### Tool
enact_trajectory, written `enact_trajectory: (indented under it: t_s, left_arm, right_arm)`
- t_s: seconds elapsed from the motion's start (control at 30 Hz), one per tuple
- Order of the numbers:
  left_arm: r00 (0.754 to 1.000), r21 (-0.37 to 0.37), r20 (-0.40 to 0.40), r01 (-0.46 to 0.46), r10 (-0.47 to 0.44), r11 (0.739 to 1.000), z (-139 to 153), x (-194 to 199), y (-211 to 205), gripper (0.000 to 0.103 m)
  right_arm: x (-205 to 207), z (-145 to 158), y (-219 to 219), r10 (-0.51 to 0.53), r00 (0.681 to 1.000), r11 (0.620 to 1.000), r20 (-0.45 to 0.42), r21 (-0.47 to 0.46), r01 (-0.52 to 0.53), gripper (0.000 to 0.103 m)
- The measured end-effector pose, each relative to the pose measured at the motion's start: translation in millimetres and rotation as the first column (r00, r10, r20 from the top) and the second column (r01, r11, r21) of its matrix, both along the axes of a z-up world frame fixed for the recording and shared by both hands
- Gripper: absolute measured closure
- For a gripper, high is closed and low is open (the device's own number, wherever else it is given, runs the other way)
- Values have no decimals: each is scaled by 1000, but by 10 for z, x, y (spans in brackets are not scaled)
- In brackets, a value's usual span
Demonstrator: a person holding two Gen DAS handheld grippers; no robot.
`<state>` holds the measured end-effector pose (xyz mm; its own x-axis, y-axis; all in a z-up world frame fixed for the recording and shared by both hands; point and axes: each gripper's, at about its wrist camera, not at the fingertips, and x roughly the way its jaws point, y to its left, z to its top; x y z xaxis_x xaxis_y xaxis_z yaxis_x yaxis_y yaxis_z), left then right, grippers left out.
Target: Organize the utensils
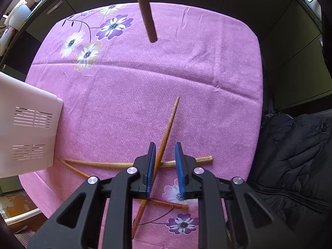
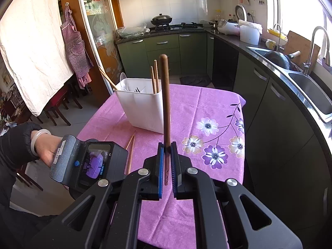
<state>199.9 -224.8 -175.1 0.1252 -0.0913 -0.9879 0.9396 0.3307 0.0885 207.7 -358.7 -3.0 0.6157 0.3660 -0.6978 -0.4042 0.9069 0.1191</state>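
My right gripper (image 2: pixel 167 145) is shut on a dark brown chopstick (image 2: pixel 165 103), held upright above the pink tablecloth; the same stick shows at the top of the left wrist view (image 1: pixel 147 16). The white utensil caddy (image 2: pixel 145 110) stands behind it with several chopsticks (image 2: pixel 155 76) and other utensils inside; it also shows in the left wrist view (image 1: pixel 27 128). My left gripper (image 1: pixel 165 147) is open, low over the table, its jaws either side of a light wooden chopstick (image 1: pixel 169 124). Other chopsticks (image 1: pixel 99 162) lie crossed beneath it.
The pink flowered tablecloth (image 1: pixel 145 72) covers a small table. A black jacket (image 1: pixel 294 155) lies at the table's right side. In the right wrist view, green kitchen cabinets (image 2: pixel 161 49), a sink (image 2: pixel 307 87) and two chopsticks on the cloth (image 2: pixel 131 145) show.
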Motion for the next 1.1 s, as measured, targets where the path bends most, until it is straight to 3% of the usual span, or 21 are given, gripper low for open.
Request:
enact_trajectory:
  t_s: [0.27, 0.4, 0.73, 1.1]
  left_arm:
    - [999, 61, -33, 30, -28, 998, -209, 19, -60, 85]
    - [1000, 32, -4, 16, -16, 999, -173, 70, -30, 96]
    - [991, -129, 85, -94, 106, 987, 353, 135, 328, 97]
    - [948, -314, 167, -210, 271, 926, 951, -197, 971, 97]
  right_arm:
    - [50, -45, -44, -5, 1000, 1000, -10, 10, 5, 96]
    - [46, -59, -70, -10, 1000, 1000, -15, 14, 10, 96]
    - [-23, -55, -65, -12, 1000, 1000, -9, 18, 12, 96]
    - [-131, -19, 12, -1, 1000, 1000, 6, 14, 1, 96]
